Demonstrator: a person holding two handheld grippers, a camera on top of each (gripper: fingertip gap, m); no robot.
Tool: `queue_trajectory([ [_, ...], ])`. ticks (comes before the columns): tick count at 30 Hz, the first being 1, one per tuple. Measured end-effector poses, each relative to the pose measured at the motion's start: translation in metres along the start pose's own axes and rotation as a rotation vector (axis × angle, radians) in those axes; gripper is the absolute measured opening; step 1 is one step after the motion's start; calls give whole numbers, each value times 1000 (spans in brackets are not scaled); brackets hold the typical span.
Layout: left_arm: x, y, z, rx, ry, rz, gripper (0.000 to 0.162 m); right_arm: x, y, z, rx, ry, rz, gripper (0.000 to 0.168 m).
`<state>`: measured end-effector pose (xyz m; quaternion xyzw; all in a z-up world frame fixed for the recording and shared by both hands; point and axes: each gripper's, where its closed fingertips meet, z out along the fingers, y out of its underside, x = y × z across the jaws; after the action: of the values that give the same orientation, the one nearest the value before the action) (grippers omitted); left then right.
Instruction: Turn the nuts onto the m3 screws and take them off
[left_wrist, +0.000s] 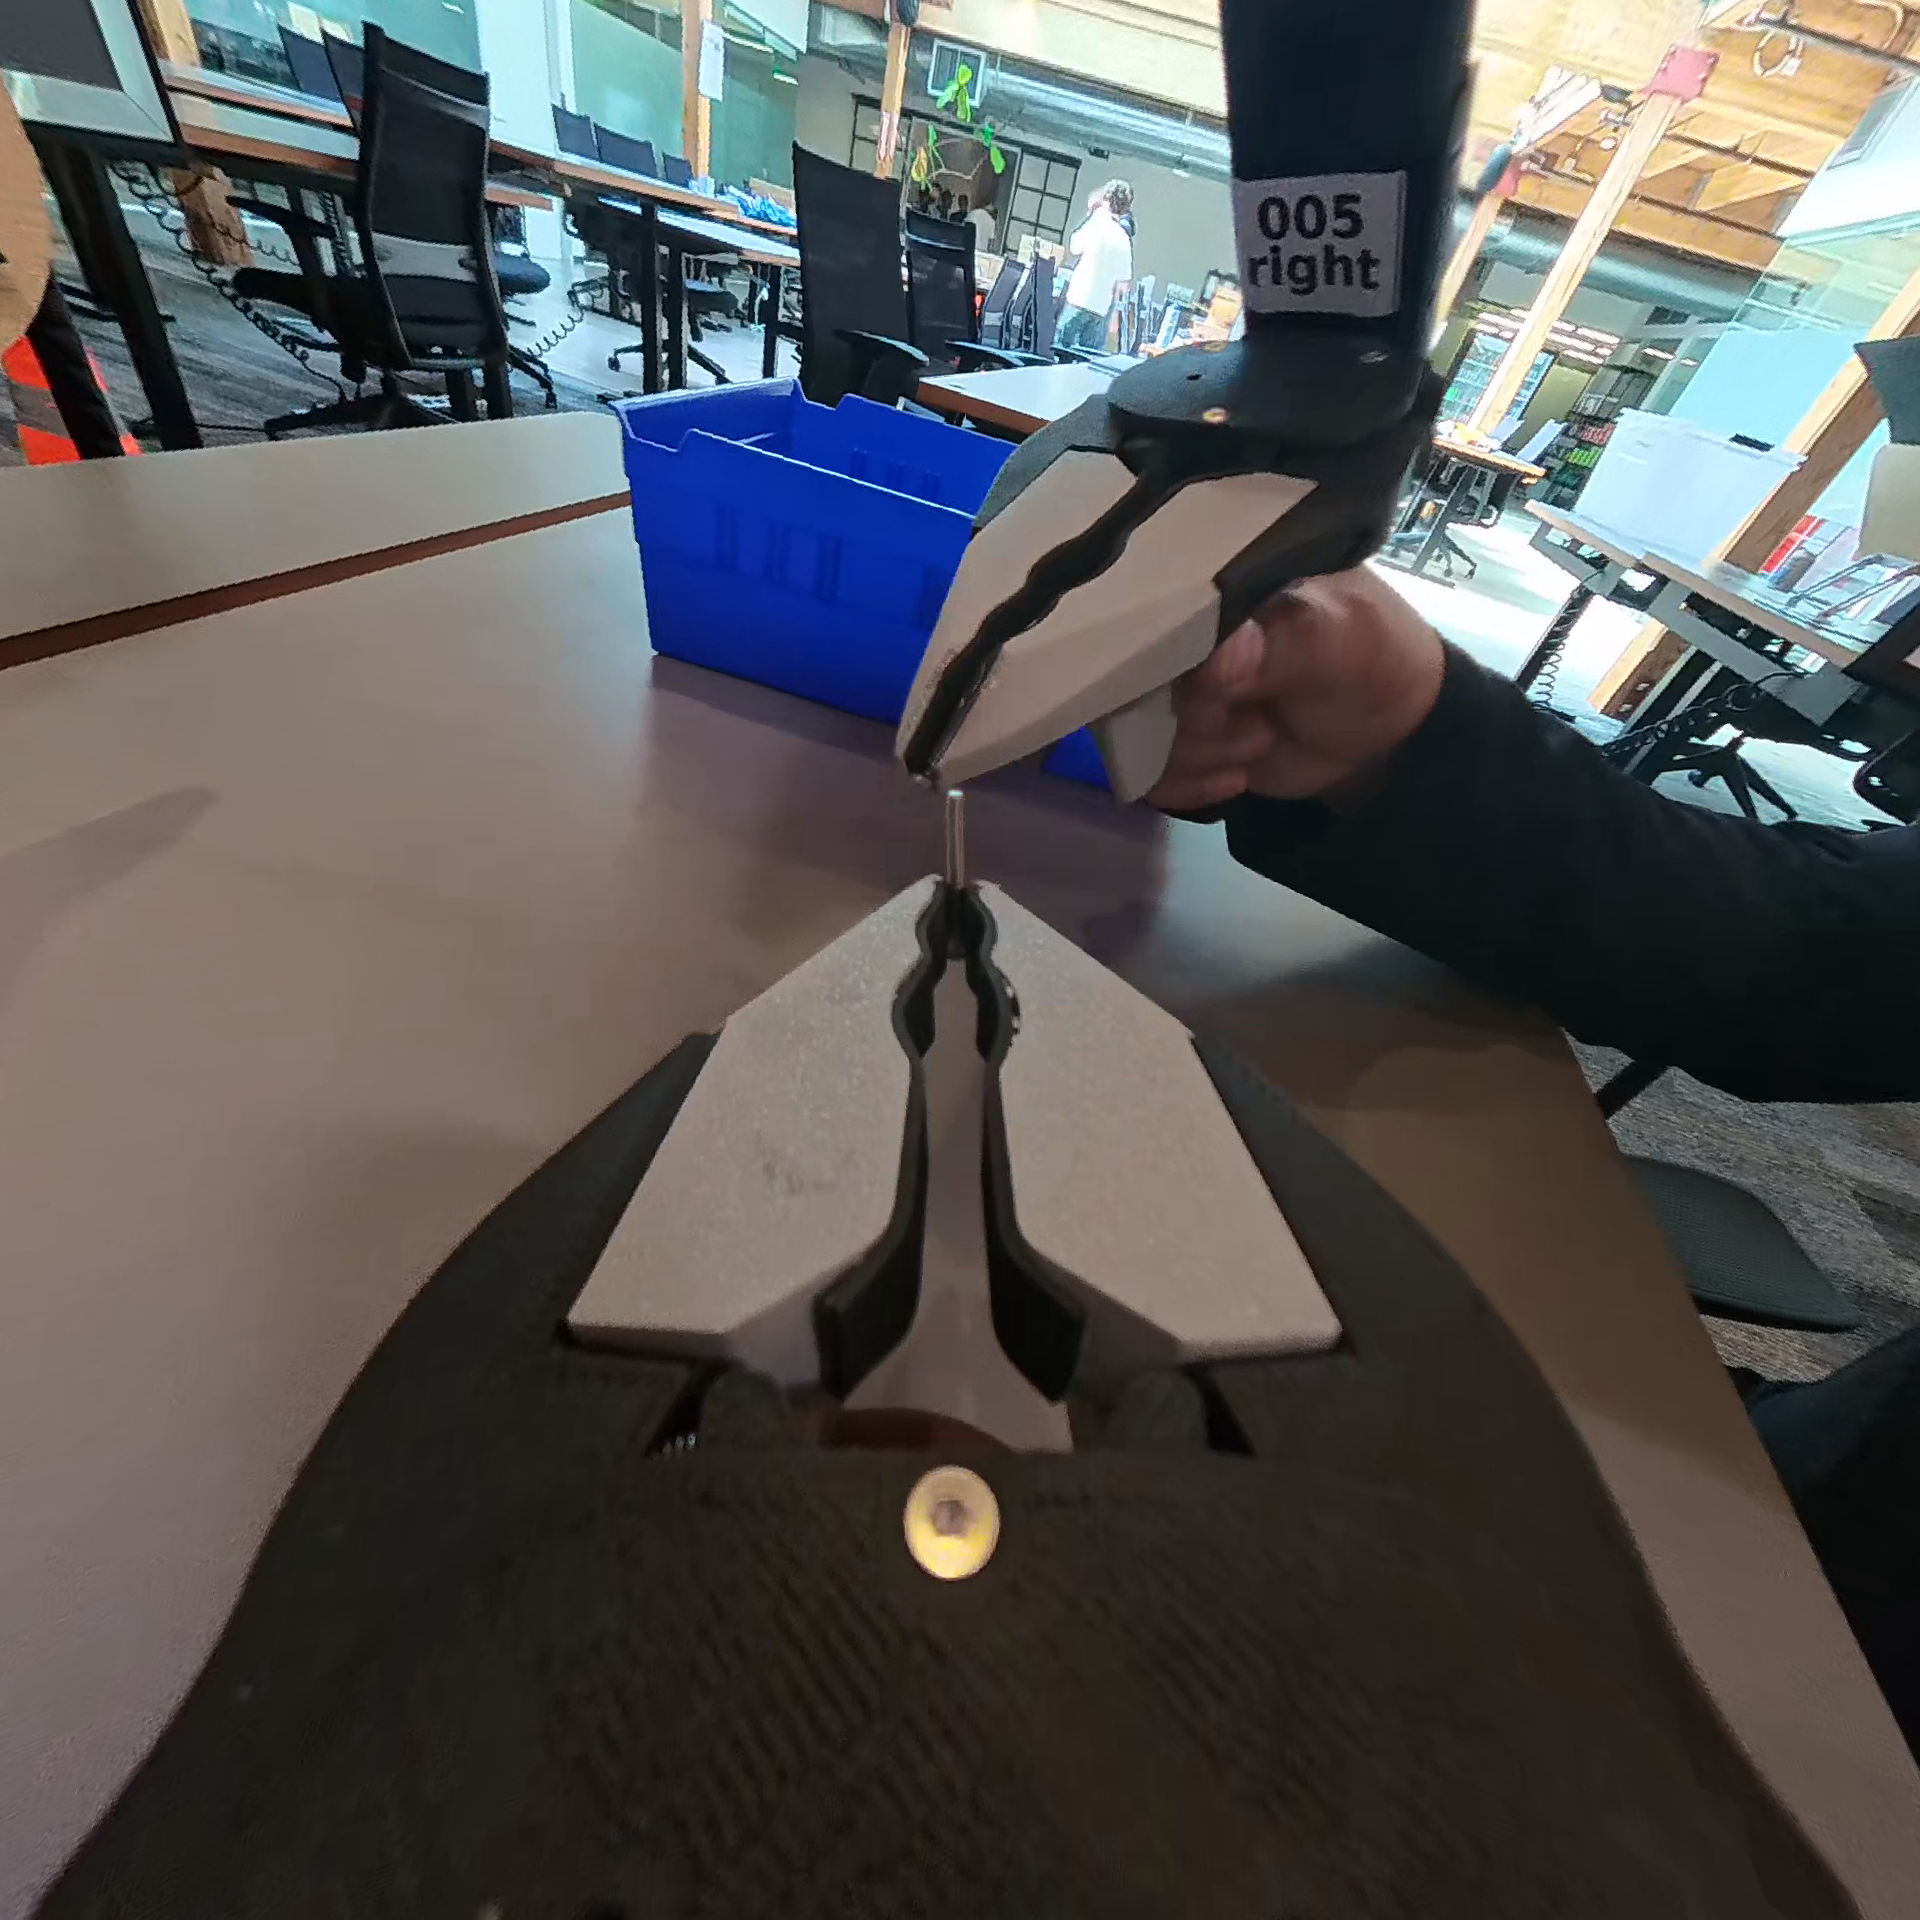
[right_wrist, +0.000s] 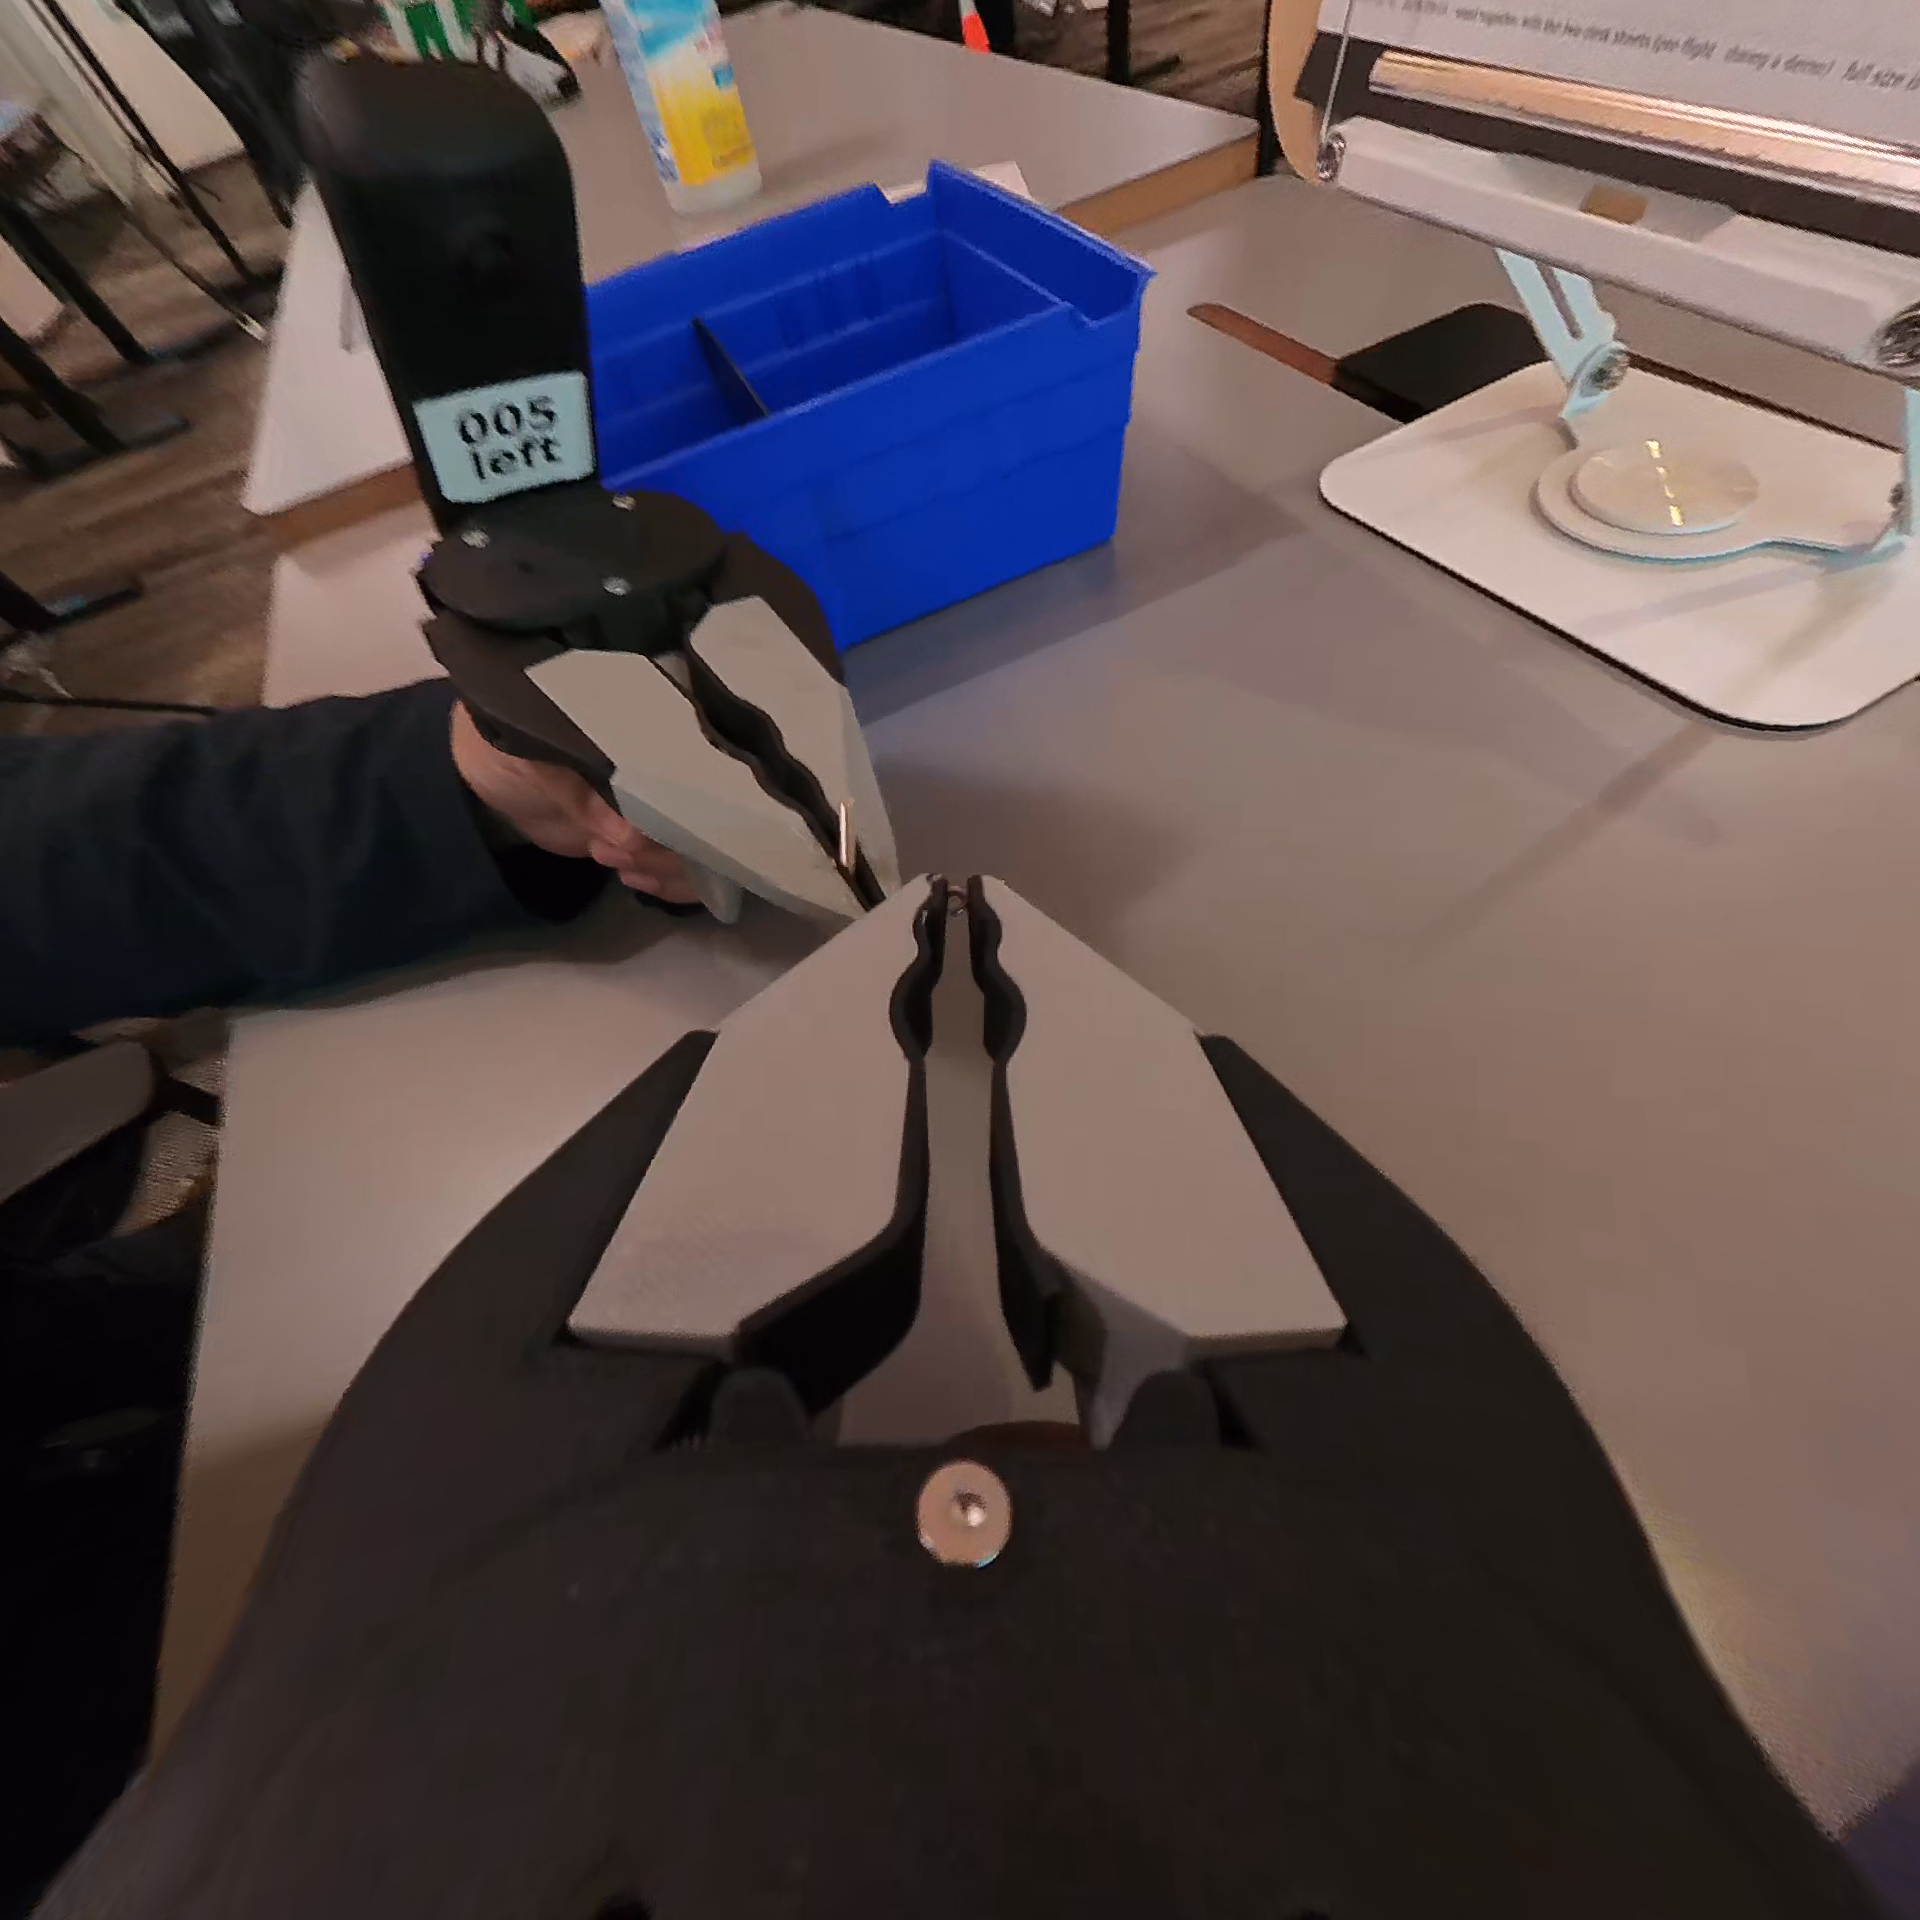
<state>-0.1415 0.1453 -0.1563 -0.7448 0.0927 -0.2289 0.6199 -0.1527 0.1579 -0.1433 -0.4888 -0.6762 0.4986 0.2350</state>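
My left gripper (left_wrist: 956, 891) is shut on a thin silver m3 screw (left_wrist: 952, 840) that stands up out of its tips. It also shows in the right wrist view (right_wrist: 871, 896), with the screw (right_wrist: 845, 826) between its fingers. My right gripper (right_wrist: 953, 885) is shut on a small nut (right_wrist: 951, 902) at its very tips. In the left wrist view the right gripper (left_wrist: 923, 771) points down, its tips just above the screw's top end with a small gap. Both are held above the table.
A blue divided bin (right_wrist: 883, 416) stands on the grey table (right_wrist: 1351, 987) behind the grippers; it also shows in the left wrist view (left_wrist: 800, 561). A white stand base (right_wrist: 1621, 561) sits at the right. A spray bottle (right_wrist: 691, 104) stands behind the bin. Office chairs and desks lie beyond. Both grippers' tips are close together, under 4 cm apart.
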Motion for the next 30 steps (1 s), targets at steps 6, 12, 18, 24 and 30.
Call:
queue_trajectory([
  [6, 7, 3, 3, -21, 31, 20, 0, -12, -7, -1, 39, -87, 60, 1],
  [12, 7, 2, 3, -15, 34, 16, 0, -19, -16, -4, 74, -155, 113, 1],
  [18, 5, 1, 3, -9, 15, 23, 0, -16, -26, 0, 10, -170, 79, 1],
  [24, -4, -7, -1, 34, -36, 30, 0, -14, -51, 6, -64, -191, -1, 1],
  [30, -14, -14, -7, 76, -96, 48, 0, -17, -60, 16, -121, -235, -59, 1],
])
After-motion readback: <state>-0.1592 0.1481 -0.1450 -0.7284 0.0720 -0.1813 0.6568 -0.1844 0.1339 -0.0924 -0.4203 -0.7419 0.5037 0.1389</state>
